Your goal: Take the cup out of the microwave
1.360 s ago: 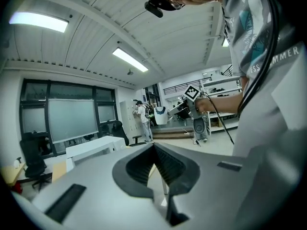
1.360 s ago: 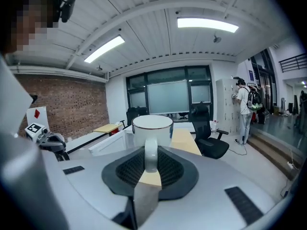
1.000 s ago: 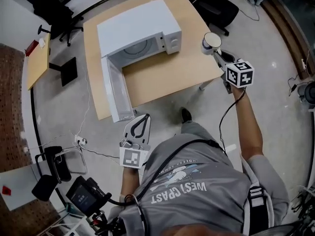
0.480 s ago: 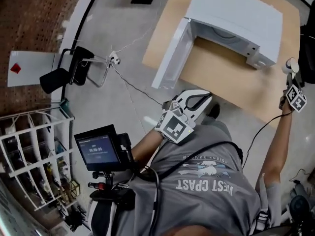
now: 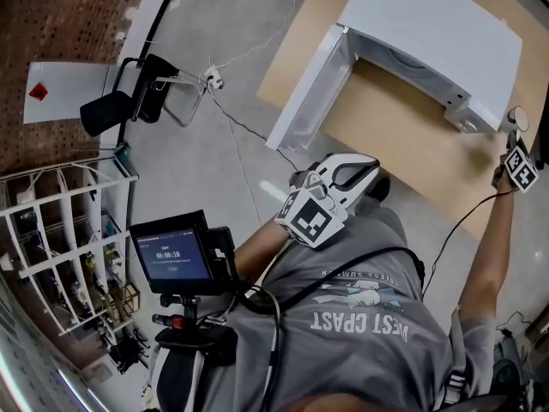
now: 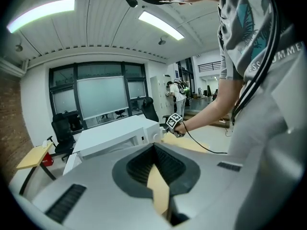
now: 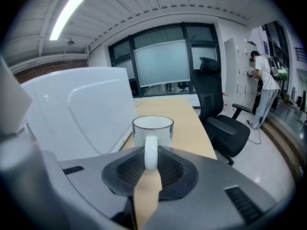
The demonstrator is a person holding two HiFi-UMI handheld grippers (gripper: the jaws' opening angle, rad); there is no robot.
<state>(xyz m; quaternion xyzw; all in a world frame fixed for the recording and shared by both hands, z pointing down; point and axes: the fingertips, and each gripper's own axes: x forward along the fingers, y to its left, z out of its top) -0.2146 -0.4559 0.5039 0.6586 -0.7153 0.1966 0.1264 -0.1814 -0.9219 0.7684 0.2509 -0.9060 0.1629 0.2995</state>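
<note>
A white cup with a dark rim hangs upright over the wooden table. My right gripper is shut on its handle. In the head view the cup and right gripper are at the far right, just beyond the control-panel end of the white microwave. The microwave door stands swung open, and what I see of the inside is bare. My left gripper is held close to the person's torso, shut with nothing in it. In the left gripper view its tips meet, aimed at the microwave.
A screen on a stand and a white shelf rack stand at the left. A black chair and floor cables lie beside the table. A black office chair is by the table's right edge. A person stands far off.
The head view has swung left, so the table and microwave now sit at the upper right. My right gripper still holds the cup beside the microwave. The left gripper stays by the torso.
</note>
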